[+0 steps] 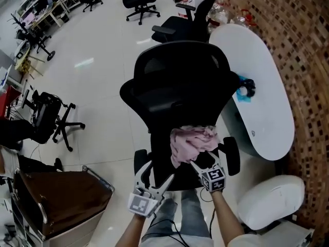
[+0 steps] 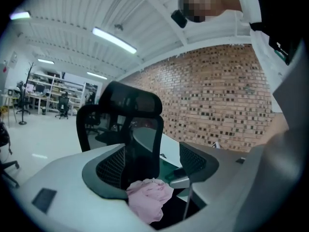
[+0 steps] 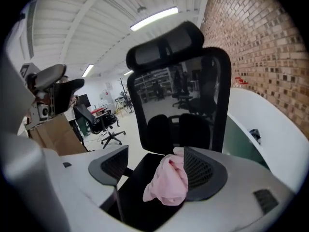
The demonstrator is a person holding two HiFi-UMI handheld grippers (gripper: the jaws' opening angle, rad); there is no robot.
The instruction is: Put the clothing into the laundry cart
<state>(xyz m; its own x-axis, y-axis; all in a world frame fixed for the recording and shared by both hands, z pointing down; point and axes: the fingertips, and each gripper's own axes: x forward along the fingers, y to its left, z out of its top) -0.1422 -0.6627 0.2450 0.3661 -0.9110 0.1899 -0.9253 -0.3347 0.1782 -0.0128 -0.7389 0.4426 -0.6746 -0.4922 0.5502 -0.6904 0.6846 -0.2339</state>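
A crumpled pink garment lies on the seat of a black mesh office chair straight ahead of me. My right gripper reaches into its near edge. In the right gripper view the garment rests against the right pad, and a wide gap separates it from the left pad, so the right gripper is open. My left gripper hovers just left of the cloth, open. In the left gripper view the garment shows low between the left gripper's spread jaws. The laundry cart with its brown liner stands at lower left.
A white oval table with a small blue object stands right of the chair, along a brick wall. A white rounded stool sits at lower right. Other black chairs stand on the glossy floor to the left and behind.
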